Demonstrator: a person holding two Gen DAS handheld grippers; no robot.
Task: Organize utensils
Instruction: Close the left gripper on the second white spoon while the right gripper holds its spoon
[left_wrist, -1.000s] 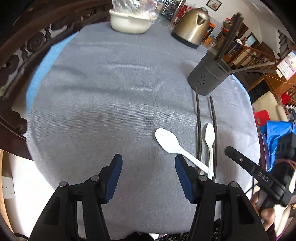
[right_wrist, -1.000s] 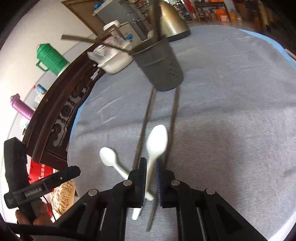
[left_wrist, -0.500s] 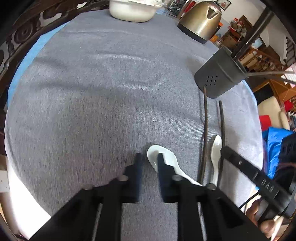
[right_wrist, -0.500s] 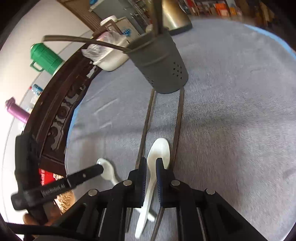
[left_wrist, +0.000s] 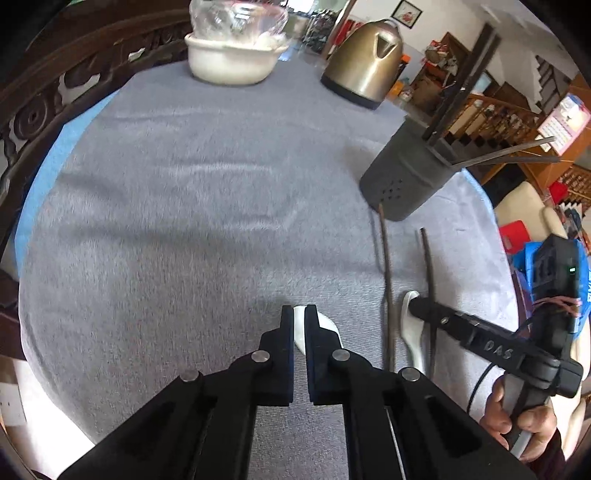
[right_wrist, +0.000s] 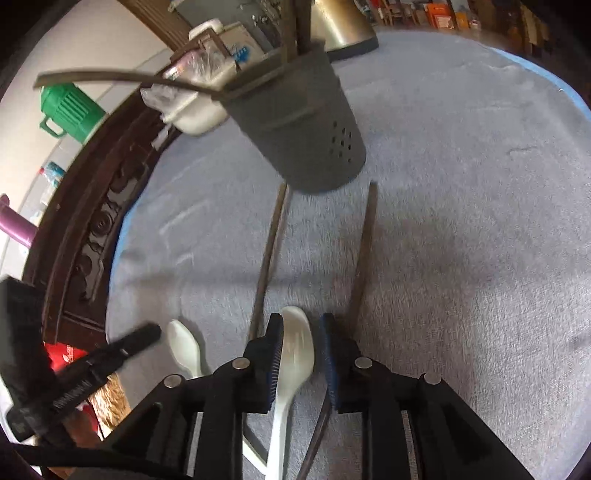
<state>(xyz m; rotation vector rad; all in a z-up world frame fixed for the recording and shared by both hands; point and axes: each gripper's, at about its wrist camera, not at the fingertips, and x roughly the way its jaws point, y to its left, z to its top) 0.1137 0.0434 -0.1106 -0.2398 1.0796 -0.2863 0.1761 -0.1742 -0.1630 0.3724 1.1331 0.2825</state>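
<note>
Left tool (left_wrist: 299, 314) pinches the wide spoon's (left_wrist: 325, 323) bowl, lower centre. Right tool (right_wrist: 299, 332), jaws just opening, straddles the narrow spoon (right_wrist: 295, 350) unpinched. Both look light, stiff, slick; grip the handles instead.

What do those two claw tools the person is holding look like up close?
Both are black plastic. The left gripper has angular linkage arms with round silver pivot pins and narrow fingers faced in blue. The right gripper matches it, and its blue pads are ribbed. From the side, its long black body carries raised lettering that looks like "DAS", with a small green light and a thin black cable.
</note>
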